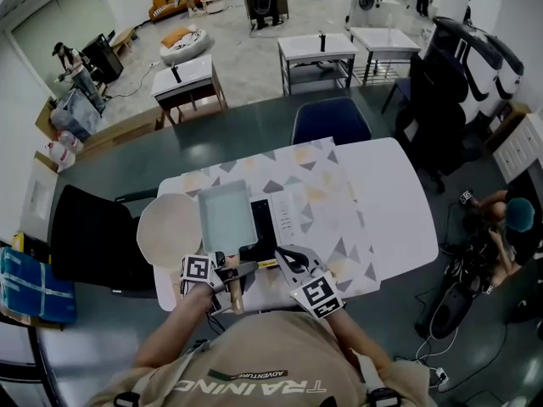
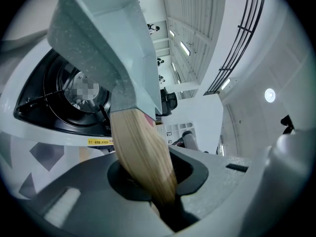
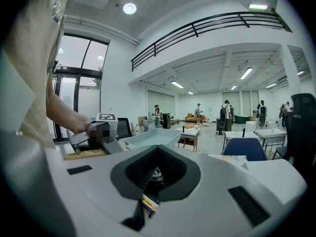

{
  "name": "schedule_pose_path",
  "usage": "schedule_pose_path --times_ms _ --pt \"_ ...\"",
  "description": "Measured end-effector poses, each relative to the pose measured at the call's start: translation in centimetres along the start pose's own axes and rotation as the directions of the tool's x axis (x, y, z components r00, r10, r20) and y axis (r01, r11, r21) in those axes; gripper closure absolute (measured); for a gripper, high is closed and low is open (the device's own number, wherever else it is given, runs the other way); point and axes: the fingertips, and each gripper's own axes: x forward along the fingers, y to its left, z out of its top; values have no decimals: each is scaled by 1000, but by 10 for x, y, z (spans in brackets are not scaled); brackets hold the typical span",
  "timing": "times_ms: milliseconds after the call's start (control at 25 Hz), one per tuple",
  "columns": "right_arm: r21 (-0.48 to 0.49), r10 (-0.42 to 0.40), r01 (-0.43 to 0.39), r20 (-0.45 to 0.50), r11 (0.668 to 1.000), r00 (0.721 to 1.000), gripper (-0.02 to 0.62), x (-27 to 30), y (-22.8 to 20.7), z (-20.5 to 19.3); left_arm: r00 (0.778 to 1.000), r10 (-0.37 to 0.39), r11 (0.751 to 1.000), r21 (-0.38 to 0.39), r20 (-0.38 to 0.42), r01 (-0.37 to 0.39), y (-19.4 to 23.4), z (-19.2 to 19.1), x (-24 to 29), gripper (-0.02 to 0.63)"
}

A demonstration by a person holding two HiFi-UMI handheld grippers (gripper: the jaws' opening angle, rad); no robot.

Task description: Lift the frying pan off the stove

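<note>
A square pale blue-green frying pan [image 1: 225, 217] with a wooden handle [image 1: 233, 291] hangs over the left part of the black stove [image 1: 263, 227]. My left gripper [image 1: 229, 271] is shut on that handle [image 2: 143, 152]. In the left gripper view the pan [image 2: 106, 43] sits tilted above the burner [image 2: 64, 98] with a gap under it. My right gripper [image 1: 284, 257] rests at the stove's front edge, shut, with nothing between its jaws. From the right gripper view the pan [image 3: 150, 138] shows to the left, and the right gripper [image 3: 150, 191] faces a stove knob [image 3: 154, 174].
The stove stands on a white table [image 1: 382, 202] with a patterned cloth. A round beige board [image 1: 165, 227] lies left of the pan. A black chair [image 1: 89, 240] stands at the table's left, a blue chair [image 1: 331, 121] at its far side.
</note>
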Motion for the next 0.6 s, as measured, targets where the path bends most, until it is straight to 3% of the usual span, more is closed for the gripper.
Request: schedule_pose_path --times_ms 600 --pt "-7 21 -21 -6 1000 1000 598 -2 3 0 1000 -12 1000 16 4 12 -2 -2 0 545"
